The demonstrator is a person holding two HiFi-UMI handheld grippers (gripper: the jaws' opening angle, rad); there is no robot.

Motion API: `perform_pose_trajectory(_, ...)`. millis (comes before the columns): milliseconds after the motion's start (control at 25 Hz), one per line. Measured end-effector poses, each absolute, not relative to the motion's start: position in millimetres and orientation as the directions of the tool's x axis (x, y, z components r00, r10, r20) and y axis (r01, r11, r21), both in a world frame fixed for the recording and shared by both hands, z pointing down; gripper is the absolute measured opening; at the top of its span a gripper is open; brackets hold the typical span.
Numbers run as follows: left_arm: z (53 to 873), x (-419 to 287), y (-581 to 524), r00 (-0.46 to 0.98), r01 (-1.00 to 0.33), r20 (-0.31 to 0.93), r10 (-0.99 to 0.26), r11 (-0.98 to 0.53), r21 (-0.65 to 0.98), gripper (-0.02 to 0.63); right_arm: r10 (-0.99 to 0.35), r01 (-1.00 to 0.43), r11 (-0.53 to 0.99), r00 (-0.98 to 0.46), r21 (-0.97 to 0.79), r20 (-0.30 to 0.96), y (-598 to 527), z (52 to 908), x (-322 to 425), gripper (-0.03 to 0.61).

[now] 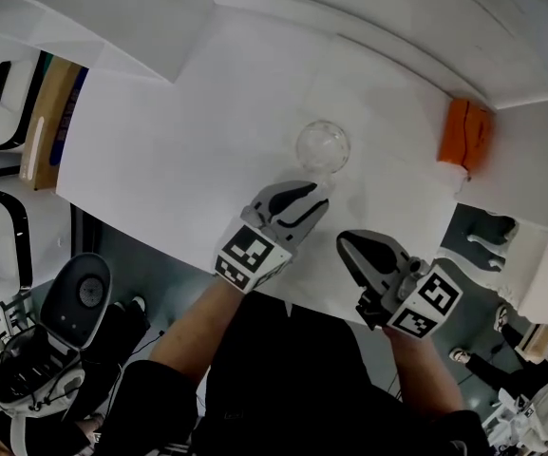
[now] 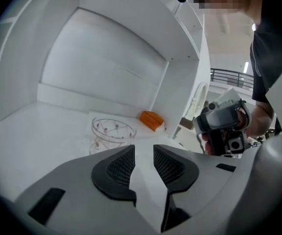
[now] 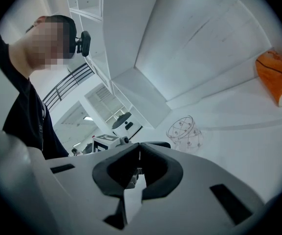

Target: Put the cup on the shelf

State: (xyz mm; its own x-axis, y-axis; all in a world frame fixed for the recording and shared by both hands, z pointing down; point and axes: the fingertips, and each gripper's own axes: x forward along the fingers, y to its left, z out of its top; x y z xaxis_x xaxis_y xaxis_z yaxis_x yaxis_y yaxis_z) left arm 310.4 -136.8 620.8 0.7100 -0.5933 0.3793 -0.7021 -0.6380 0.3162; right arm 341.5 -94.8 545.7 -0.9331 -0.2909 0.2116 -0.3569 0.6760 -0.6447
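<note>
Standing cup [image 1: 323,146] on shelf [image 1: 160,141], orange pack [image 1: 464,136] well apart, left claw [image 1: 319,196] parted, right claw [image 1: 347,243] closed.

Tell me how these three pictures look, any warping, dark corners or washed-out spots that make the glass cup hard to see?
Head view: sharp, lines bowed, the cup pale against the white surface. Left gripper view: heavy fisheye, black corners, cup rim clear. Right gripper view: same fisheye, cup faint, orange thing vivid at the edge.
</note>
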Motion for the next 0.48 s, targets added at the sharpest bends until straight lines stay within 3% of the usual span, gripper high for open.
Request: perform_pose_trajectory(480,649.2,323.9,-143.0,0.702,-0.694,0.443,-0.557,-0.674,0.252,0.149,-0.353,-0.417,0.623,-0.905,-0.662,0.238,-72.7,557.1,365.0,0.017)
